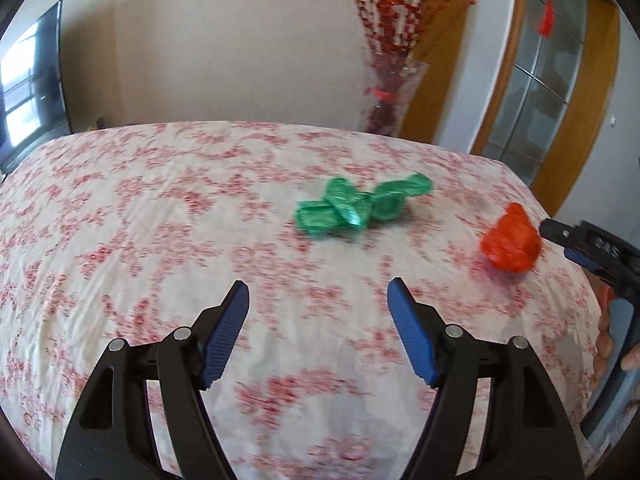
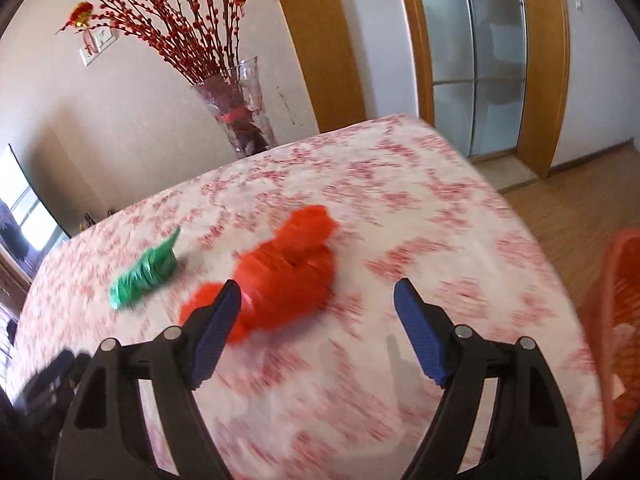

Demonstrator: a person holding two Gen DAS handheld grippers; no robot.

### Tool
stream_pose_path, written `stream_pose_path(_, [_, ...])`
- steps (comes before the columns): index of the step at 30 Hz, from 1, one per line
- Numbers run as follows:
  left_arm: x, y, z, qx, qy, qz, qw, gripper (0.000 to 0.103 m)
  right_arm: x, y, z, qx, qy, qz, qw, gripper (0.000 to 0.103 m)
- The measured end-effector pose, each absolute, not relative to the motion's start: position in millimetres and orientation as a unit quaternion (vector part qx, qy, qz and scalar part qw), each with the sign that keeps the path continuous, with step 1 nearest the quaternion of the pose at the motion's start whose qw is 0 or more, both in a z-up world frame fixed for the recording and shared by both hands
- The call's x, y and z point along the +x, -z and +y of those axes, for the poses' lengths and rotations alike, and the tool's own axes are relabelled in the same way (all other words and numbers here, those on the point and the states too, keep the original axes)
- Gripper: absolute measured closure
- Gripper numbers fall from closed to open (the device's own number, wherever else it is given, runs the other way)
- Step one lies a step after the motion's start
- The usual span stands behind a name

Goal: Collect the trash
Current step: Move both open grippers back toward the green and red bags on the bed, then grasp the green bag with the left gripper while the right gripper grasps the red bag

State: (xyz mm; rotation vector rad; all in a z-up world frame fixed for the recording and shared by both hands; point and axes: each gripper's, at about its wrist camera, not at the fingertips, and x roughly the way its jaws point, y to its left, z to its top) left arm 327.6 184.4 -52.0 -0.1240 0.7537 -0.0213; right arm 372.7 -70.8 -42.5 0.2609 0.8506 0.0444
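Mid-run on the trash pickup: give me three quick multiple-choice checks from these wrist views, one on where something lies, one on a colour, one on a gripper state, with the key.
1. Where does the green crumpled bag lie?
A. on the floral tablecloth
B. in the glass vase
C. on the floor

2. What colour is the crumpled bag nearest the right gripper?
A. blue
B. red-orange
C. white

3. How stands the left gripper?
A. shut on the green bag
B. shut, empty
C. open, empty

Key: 1 A, it rests on the cloth mid-table; 2 B, the red-orange bag lies just ahead of its fingers; 3 C, the blue pads stand apart with only cloth between.

No legible text anywhere, blurred marks on the right gripper (image 1: 560,236) — unreadable
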Motion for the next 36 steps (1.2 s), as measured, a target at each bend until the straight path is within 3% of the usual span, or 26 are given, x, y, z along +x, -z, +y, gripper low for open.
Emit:
stream_pose_path(8, [340.0, 56.8, 198.1, -0.070, -0.004, 0.372, 0.926, 0.032, 400.3, 74.9, -51.0, 0.109, -0.017, 0.459, 0.881, 0.027])
stream_pose_path(11, [345.4, 58.4, 195.1, -0.070, -0.006, 0.376, 0.924, 0.032, 397.4, 78.6, -53.7, 0.104, -0.019, 0.455, 0.884, 0.043])
stream_pose_path(14, [354.6, 59.9, 189.7, -0.070, -0.005, 0.382, 0.922, 0.032, 393.6, 77.6, -60.2, 0.104, -0.026, 0.455, 0.884, 0.050])
stream_pose_path(27, [414.3, 47.9, 139.6, -0.050, 0.024, 0.371, 0.927, 0.032, 346.0, 70.3, -138.2, 0.124, -0.010, 0.447, 0.886, 0.052])
stream_pose_path(36, [444.5, 68.5, 125.5, -0.041, 0.038, 0.400, 0.915, 0.034, 338.1, 64.6, -151.3, 0.135, -0.027, 0.450, 0.882, 0.052])
